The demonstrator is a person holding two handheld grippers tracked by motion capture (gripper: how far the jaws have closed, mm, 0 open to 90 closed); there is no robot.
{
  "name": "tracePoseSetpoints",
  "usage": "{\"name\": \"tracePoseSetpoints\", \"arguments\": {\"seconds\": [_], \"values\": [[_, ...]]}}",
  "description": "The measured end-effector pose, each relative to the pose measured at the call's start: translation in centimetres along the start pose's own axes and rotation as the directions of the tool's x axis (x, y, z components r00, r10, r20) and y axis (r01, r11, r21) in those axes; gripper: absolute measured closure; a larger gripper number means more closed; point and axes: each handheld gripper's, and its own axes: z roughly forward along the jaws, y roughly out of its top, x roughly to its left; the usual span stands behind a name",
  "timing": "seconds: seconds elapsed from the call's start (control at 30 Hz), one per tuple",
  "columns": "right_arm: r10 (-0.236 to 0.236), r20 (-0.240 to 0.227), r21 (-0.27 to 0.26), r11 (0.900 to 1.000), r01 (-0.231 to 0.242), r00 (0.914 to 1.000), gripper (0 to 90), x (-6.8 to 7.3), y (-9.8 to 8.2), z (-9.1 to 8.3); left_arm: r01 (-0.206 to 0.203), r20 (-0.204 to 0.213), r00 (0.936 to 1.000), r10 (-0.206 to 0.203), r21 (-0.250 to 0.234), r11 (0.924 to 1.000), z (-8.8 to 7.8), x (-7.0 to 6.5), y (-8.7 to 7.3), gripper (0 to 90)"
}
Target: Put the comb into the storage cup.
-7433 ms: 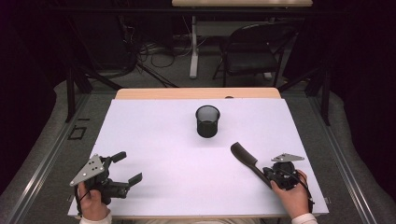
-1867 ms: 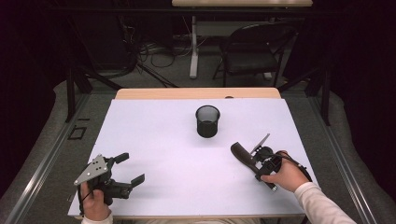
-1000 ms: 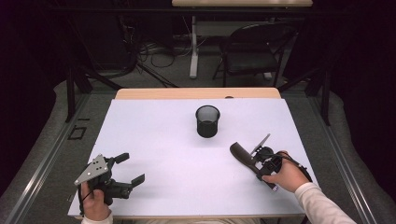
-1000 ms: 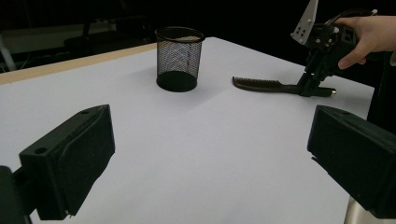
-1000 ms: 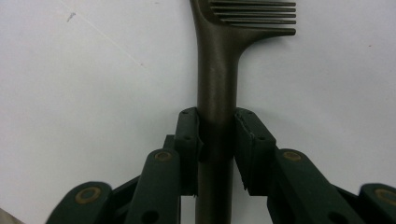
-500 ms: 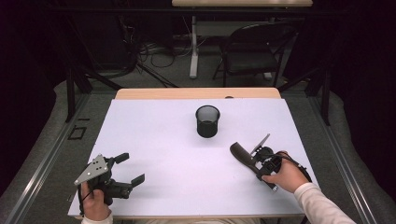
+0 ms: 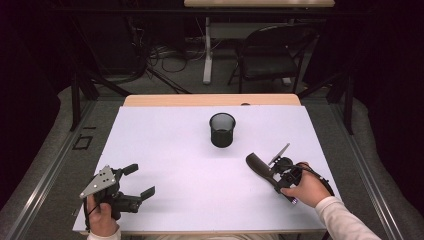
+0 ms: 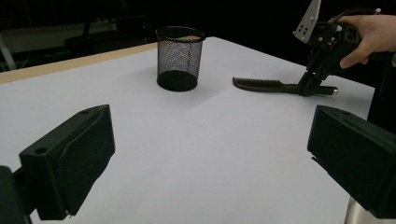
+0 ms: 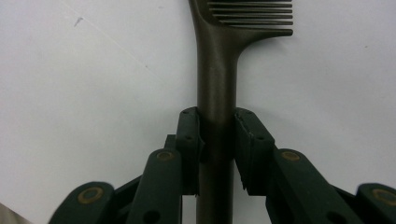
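Observation:
A dark brown comb [image 7: 259, 164] [image 8: 261, 84] lies flat on the white table [image 7: 165, 150], right of centre, with its teeth toward the far left. My right gripper [image 7: 274, 177] [image 8: 310, 86] [image 9: 217, 140] points down at it. Both pads press on the comb's handle [image 9: 217, 70], one on each side. A black mesh cup [image 7: 222, 130] [image 8: 180, 58] stands upright in the middle of the table, apart from the comb. At the near left corner my left gripper [image 7: 140, 180] [image 8: 210, 158] is held wide open with nothing between its jaws.
The table's wooden far edge [image 7: 210, 100] runs behind the cup. A black chair [image 7: 270, 55] and cables stand on the floor beyond it. The person's sleeve [image 7: 345, 220] comes in at the lower right.
Since the oldest frame my right gripper has tipped down onto the comb's handle. Over the last two seconds neither hand nor the comb has moved.

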Motion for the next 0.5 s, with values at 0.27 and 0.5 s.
{"name": "tracePoseSetpoints", "arguments": {"seconds": [0.27, 0.5], "values": [[0.054, -0.049, -0.217, 0.974, -0.063, 0.9973, 73.1, 0.2, -0.5, 0.7, -0.001, 0.0, 1.0, 0.001, 0.0, 1.0, 0.0, 0.0, 0.0, 1.0], [0.012, -0.017, -0.133, 0.991, -0.014, 0.9998, 73.1, 0.1, -0.3, -0.4, -0.001, -0.001, 1.0, 0.001, 0.001, 1.0, 0.0, 0.0, 0.0, 1.1]]}}
